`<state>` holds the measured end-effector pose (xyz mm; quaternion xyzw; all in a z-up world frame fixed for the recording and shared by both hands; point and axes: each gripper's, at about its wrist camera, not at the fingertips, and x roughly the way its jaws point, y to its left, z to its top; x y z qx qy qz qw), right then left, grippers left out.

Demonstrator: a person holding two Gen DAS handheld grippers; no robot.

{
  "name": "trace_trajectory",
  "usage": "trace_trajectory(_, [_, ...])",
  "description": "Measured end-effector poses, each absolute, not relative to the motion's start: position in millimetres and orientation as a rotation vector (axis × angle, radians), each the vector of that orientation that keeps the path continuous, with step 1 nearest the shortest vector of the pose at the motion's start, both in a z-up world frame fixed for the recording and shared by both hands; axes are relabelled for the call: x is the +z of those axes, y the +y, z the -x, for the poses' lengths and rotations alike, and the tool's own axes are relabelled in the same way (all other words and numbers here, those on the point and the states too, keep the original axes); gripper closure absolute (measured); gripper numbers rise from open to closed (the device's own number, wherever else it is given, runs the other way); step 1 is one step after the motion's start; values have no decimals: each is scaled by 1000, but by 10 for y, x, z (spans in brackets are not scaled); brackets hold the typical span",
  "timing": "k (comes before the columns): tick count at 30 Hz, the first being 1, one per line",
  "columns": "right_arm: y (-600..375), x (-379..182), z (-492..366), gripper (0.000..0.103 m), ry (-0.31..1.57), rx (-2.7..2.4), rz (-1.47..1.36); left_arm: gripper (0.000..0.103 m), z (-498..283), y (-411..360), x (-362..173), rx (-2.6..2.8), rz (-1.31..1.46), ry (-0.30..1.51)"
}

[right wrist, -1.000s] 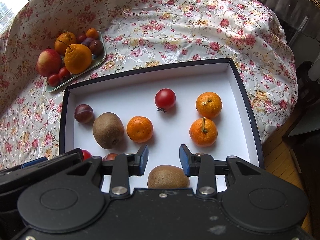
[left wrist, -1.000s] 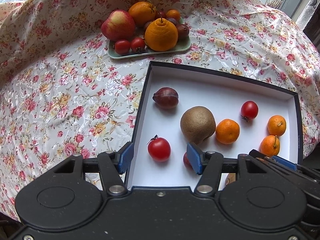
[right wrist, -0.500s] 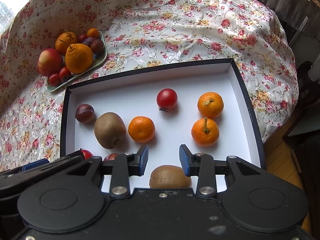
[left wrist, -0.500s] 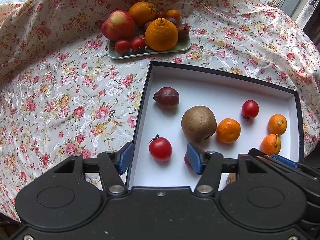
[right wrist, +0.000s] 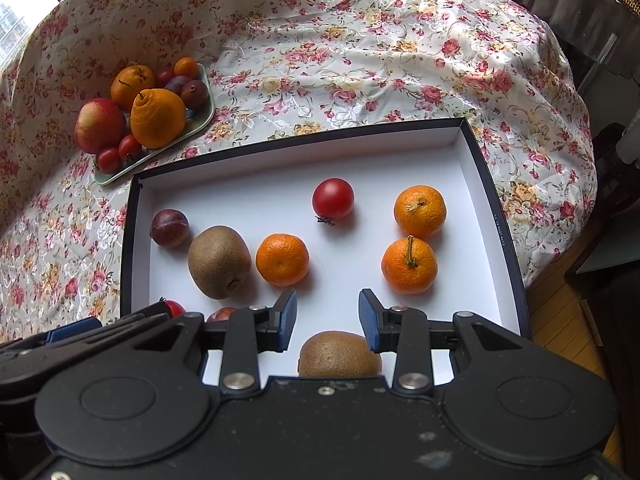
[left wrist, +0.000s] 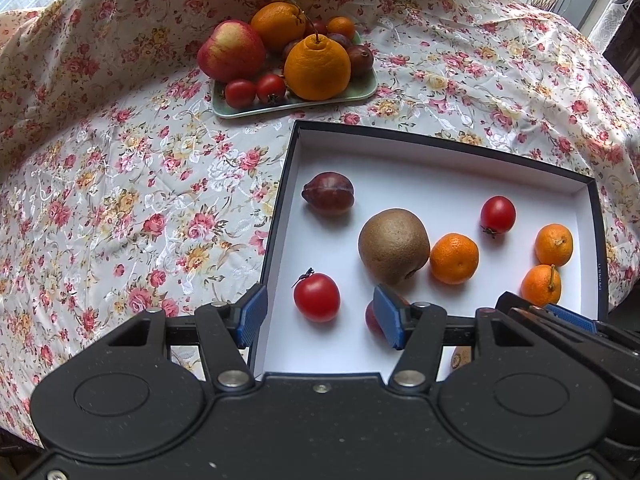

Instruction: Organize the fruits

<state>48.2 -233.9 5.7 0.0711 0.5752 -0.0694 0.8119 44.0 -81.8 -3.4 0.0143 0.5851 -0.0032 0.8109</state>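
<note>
A black-rimmed white box (left wrist: 280, 200) holds loose fruit: a plum (left wrist: 328, 199), a kiwi (left wrist: 394, 246), a tomato (left wrist: 317, 297), three mandarins, one of them (right wrist: 282, 259) mid-box, and a second tomato (right wrist: 333, 199). My left gripper (left wrist: 319, 317) hangs open above the box's near left corner. The tomato shows between its blue pads, untouched. A reddish fruit (left wrist: 371, 320) is half hidden behind its right finger. My right gripper (right wrist: 328, 320) stands open over a second kiwi (right wrist: 340, 354) near the front wall and holds nothing.
A green plate (left wrist: 296, 106) at the back left carries an apple (left wrist: 231, 51), two large oranges, small tomatoes and plums. A floral cloth (left wrist: 120, 200) covers the table. The table's right edge drops to a wooden floor (right wrist: 560, 320).
</note>
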Motion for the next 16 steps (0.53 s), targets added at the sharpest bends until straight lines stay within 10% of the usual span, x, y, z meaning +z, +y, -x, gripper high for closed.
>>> trace_trajectory(16, [-2345,74,-473,65,1224,-154,-159,41,-434,-807,-23,-18,-21,1247])
